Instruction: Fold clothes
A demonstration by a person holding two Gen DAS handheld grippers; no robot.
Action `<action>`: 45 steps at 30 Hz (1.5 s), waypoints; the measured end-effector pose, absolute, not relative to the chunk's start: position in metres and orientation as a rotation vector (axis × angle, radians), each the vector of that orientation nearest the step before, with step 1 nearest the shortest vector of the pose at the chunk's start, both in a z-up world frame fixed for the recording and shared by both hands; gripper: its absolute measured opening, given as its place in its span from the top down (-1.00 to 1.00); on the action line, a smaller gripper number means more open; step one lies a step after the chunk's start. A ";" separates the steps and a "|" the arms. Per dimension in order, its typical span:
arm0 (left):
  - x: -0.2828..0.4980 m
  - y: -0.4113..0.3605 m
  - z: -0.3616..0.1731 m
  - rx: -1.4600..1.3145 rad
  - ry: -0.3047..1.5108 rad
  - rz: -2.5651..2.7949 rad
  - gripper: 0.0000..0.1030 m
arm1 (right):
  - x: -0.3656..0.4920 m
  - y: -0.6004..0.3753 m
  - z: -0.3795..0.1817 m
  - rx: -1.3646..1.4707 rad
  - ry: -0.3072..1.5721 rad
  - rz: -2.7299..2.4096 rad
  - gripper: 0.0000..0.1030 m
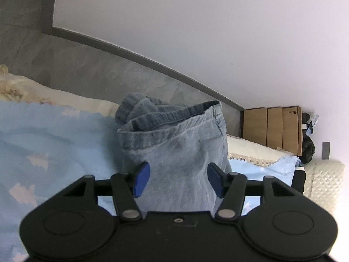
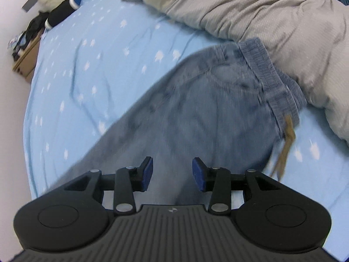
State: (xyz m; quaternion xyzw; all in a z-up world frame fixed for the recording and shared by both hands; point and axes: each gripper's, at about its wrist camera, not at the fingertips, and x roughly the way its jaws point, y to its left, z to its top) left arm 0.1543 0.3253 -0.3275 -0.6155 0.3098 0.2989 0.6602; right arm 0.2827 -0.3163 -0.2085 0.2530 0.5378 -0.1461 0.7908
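Note:
A pair of light blue jeans lies on a blue star-print bedsheet, waistband toward the upper right with a tan drawstring hanging from it. My right gripper is open just above the jeans' leg, nothing between its blue pads. In the left wrist view the jeans rise up bunched in front of my left gripper, waistband on top. The left jaws stand wide open with denim lying between the pads but not clamped.
A grey garment lies piled at the upper right, touching the jeans' waistband. A rolled black item lies at the bed's far corner. A wooden cabinet stands by the white wall. Cream pillows edge the bed.

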 end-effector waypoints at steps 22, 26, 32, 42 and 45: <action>0.149 0.338 -0.331 -1.220 0.686 0.641 0.90 | 0.176 -0.254 -0.174 0.393 1.195 -0.294 0.16; 0.153 0.357 -0.305 -1.217 0.625 0.567 0.94 | 0.172 -0.249 -0.175 0.397 1.197 -0.295 0.16; 0.167 0.370 -0.313 -1.220 0.699 0.570 0.94 | 0.174 -0.238 -0.178 0.383 1.204 -0.267 0.16; 0.134 0.368 -0.351 -1.368 0.697 0.636 0.85 | 0.173 -0.234 -0.179 0.354 1.215 -0.254 0.15; 0.133 0.371 -0.351 -1.375 0.690 0.648 0.73 | 0.172 -0.233 -0.182 0.355 1.224 -0.255 0.15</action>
